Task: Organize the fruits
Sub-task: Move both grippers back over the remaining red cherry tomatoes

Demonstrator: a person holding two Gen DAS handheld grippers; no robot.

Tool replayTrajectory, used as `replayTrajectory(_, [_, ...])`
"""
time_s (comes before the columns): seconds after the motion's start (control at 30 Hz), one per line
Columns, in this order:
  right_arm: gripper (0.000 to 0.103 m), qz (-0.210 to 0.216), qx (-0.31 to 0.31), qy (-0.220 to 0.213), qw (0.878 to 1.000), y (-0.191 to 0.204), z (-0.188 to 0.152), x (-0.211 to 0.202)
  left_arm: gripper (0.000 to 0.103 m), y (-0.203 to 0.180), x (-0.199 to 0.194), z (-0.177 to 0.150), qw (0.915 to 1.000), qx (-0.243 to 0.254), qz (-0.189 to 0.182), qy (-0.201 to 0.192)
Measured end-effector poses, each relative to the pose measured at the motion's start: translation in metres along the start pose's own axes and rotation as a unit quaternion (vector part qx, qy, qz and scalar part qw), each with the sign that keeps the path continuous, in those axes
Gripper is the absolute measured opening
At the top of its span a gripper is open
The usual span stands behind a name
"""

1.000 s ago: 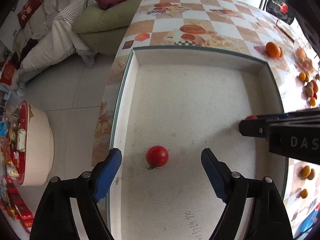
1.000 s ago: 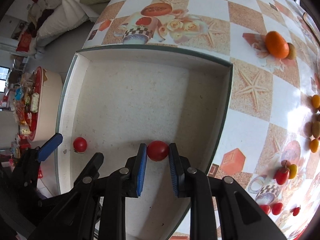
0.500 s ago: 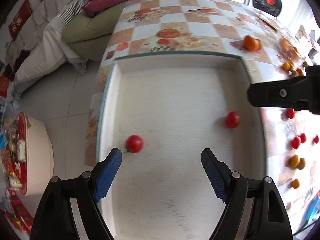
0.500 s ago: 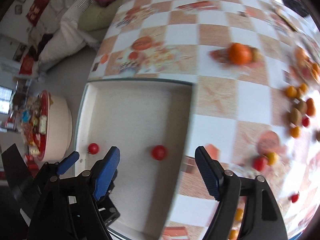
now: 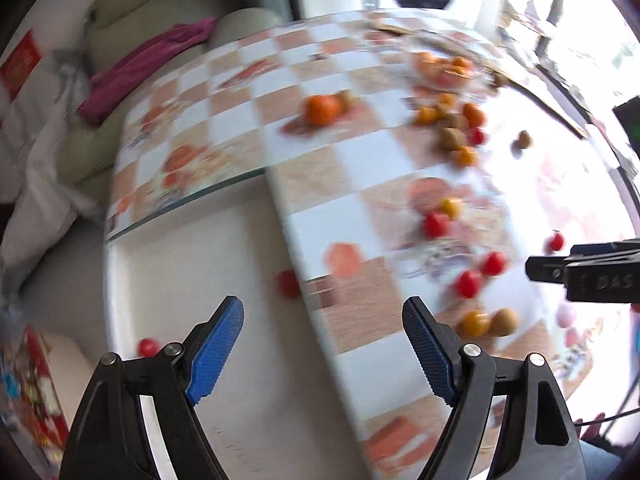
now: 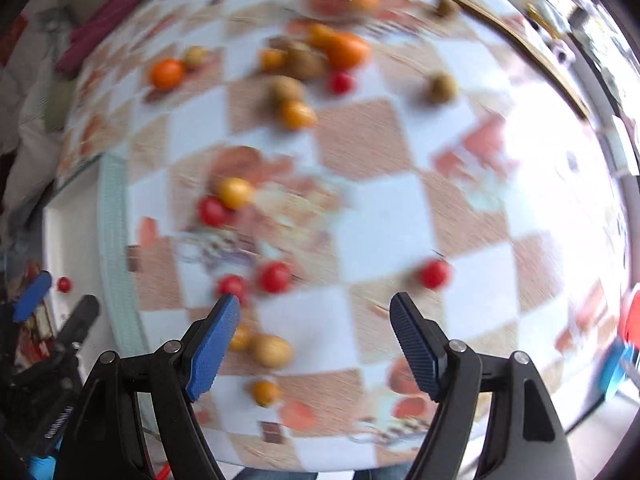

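Both grippers shifted tableward; jaws apart

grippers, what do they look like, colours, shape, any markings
Both are black plastic frames with silver rivets and two angled fingers tipped with blue textured pads. The left gripper and the right gripper match. Seen from the left wrist view, the right gripper's side carries pale lettering reading DAS. No sleeves are clearly in view.
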State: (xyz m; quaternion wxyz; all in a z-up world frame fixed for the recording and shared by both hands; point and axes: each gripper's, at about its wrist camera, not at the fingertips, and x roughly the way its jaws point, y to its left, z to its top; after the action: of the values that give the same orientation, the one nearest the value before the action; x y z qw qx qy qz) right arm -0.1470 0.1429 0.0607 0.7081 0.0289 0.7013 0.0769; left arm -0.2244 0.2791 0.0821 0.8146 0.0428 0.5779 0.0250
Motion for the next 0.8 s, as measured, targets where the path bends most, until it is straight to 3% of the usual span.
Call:
replayTrajectory(0.23, [0.08,-0.015,0.044,0.015,0.999,-0.047,-0.012,0.009,0.083,-0.044,0.033,0.011,0.9974,0.022,-0.048,0.049])
replayTrajectory(0.53, [0.079,-0.021,0.033,0.007,0.999,-0.074,-0.008,0.015,0.083,-0.073,0.063,0.017,0.9947,0.034,-0.056,0.079])
replayTrajectory(0.6, [0.068,-0.023,0.021,0.004,1.0,-0.072,-0.004,0.018,0.083,-0.076,0.07,0.016,0.9942,0.031,-0.053,0.088])
replayTrajectory(0.8, [0.06,-0.029,-0.011,-0.005,1.0,-0.049,0.013,0.029,0.081,-0.076,0.08,0.015,0.9941,0.025,-0.048,0.094])
